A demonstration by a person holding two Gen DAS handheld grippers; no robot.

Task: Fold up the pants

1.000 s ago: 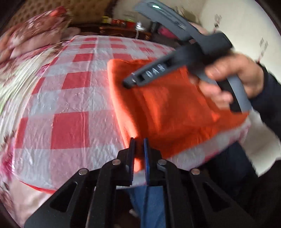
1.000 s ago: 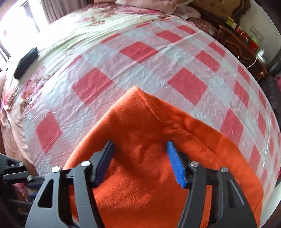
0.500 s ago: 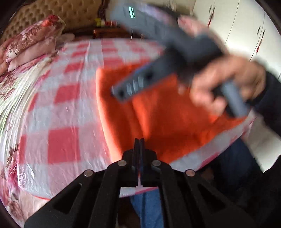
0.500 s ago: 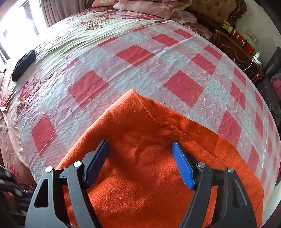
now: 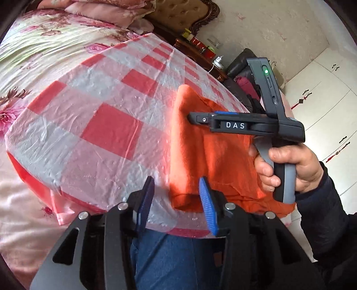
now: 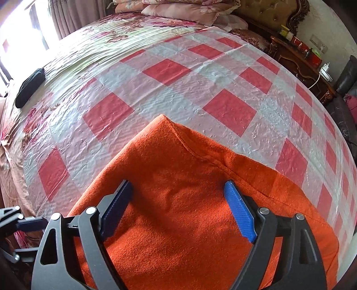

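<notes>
Item 1, far left of the left wrist view: floral bedspread with pillows at the headboard, overlaid by a red-and-white checked plastic sheet that serves as the work surface. Item 2, lower centre: left gripper, jaws parted after just having been opening, nothing pinched between them; its right blue pad sits just beside the near corner of the cloth, the left pad over bare sheet. Item 3, centre right: orange pants, lying on the checked sheet at its near edge, already doubled into a compact rectangle with a rolled fold along the left side. Item 4, right: right gripper, held level over the pants by a hand in a dark sleeve; in its own view the right gripper stands wide, jaws having just been opening, pads poised above the cloth and clamping none of it. Step judged: release after a fold, both tools freed. Next move likely calls for squaring the bundle or taking 1 further fold, which would need a fresh pinch at a free edge. Not determinable: number of layers, waistband and leg ends, the far right edge behind the hand, and whether the pads graze the fabric.
</notes>
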